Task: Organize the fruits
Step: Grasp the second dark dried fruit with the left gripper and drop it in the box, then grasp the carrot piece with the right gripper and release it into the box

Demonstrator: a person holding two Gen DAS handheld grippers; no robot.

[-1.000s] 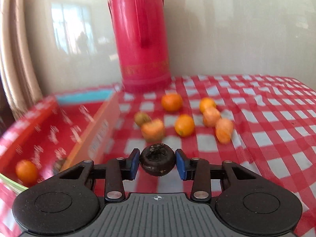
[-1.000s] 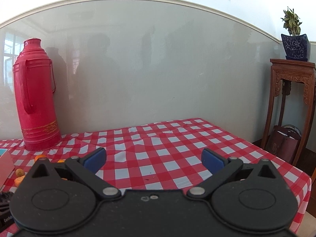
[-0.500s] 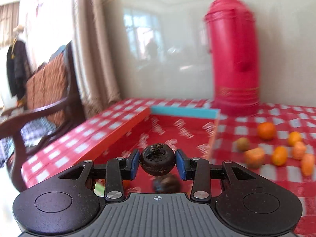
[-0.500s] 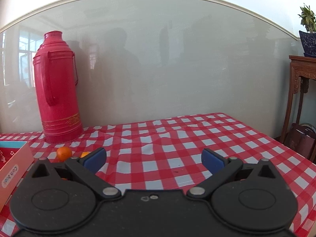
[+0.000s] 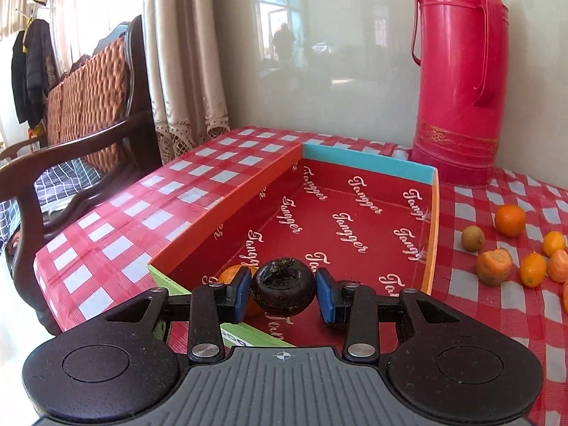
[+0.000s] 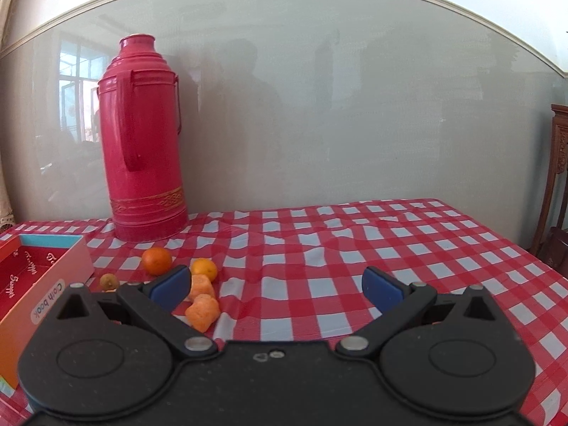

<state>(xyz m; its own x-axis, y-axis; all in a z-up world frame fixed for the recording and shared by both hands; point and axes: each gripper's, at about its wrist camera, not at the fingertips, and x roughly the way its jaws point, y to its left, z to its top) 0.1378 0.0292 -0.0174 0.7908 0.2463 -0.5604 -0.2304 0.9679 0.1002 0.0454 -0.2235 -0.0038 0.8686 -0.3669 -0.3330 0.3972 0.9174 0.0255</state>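
The left hand-held gripper (image 5: 283, 294) pinches a dark round mangosteen (image 5: 283, 291) over the red printed cardboard box (image 5: 355, 227) at the surface's left edge; the right hand-held gripper (image 6: 277, 285) is spread, holding nothing.

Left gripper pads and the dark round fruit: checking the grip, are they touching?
Touching. In the left wrist view the left gripper has a blue pad pressed against each side of the dark round fruit, no gap visible, holding it over the red box.
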